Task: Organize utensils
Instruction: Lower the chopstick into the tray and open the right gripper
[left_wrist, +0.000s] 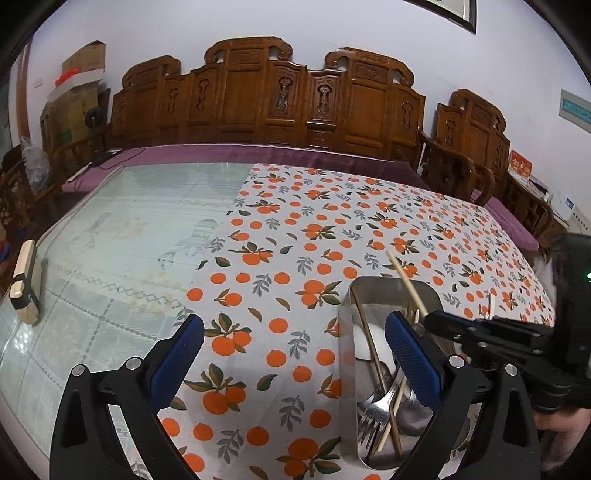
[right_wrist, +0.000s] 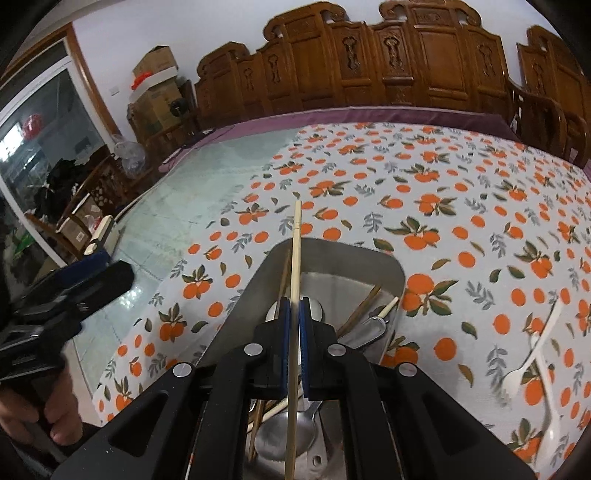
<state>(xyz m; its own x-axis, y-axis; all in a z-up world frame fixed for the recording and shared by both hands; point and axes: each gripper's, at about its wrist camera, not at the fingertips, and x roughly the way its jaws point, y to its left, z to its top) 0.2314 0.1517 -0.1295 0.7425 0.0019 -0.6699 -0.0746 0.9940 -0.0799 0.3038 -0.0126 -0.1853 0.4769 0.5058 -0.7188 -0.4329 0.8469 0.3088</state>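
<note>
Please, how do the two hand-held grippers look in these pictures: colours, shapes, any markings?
Both are black plastic. The left gripper has angular arms with triangular cut-outs, round silver pivot pins and blue textured pads. The right gripper has the same black arms, silver pins and blue pads. A small green light glows on its body. No cables or sleeves show.

Table (left_wrist: 110, 229) bears orange-print cloth (left_wrist: 314, 229), steel tray (right_wrist: 369, 266), white plastic forks (right_wrist: 532, 354)
</note>
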